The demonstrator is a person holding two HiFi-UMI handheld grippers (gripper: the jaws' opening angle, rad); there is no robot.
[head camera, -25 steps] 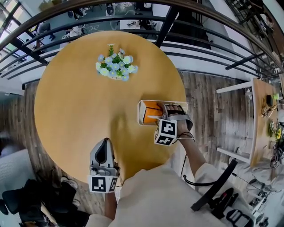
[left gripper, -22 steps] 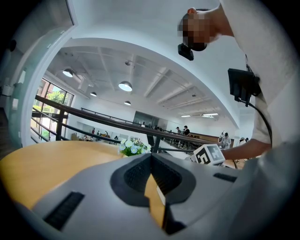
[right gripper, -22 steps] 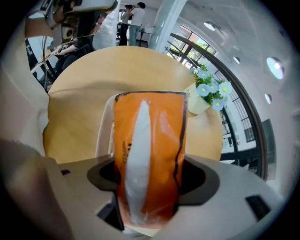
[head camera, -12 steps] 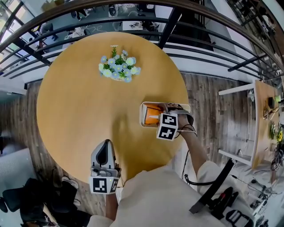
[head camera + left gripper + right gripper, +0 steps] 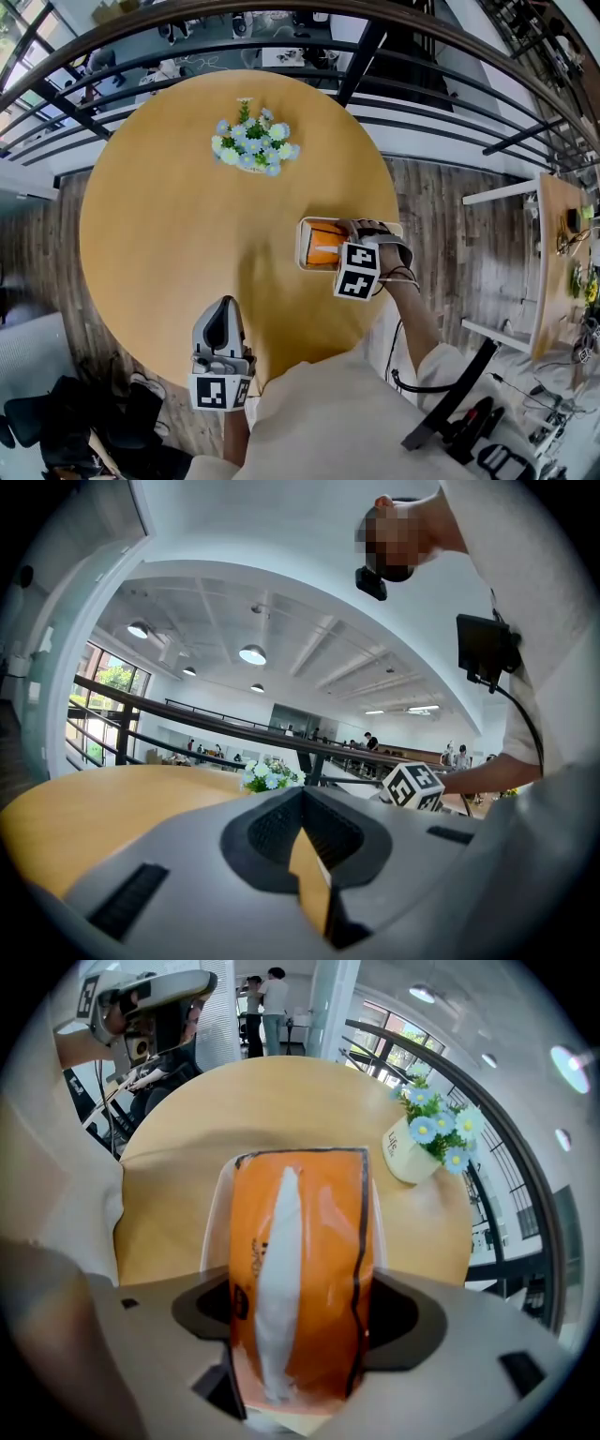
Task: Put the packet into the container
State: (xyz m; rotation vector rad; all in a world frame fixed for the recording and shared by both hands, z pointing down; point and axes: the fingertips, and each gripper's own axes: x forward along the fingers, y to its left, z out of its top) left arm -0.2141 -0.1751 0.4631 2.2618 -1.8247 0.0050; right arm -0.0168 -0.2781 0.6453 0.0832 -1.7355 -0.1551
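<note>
One packet (image 5: 300, 1232), one container (image 5: 216, 1222), one flower pot (image 5: 253, 145).
My right claw (image 5: 300, 1297), jaws just opening, loosely straddles the packet and hides the container's near end; my left claw (image 5: 223, 305) is pressed together.

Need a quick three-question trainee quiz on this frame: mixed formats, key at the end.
1. True or false: the packet lies in the container.
2. Pick one. The flowers stand: A) in the container; B) on the table, apart from the container; C) on the floor.
3. What sits between the right tool's jaws?
Key: 1 true. 2 B. 3 the packet; those jaws have just been opening.
</note>
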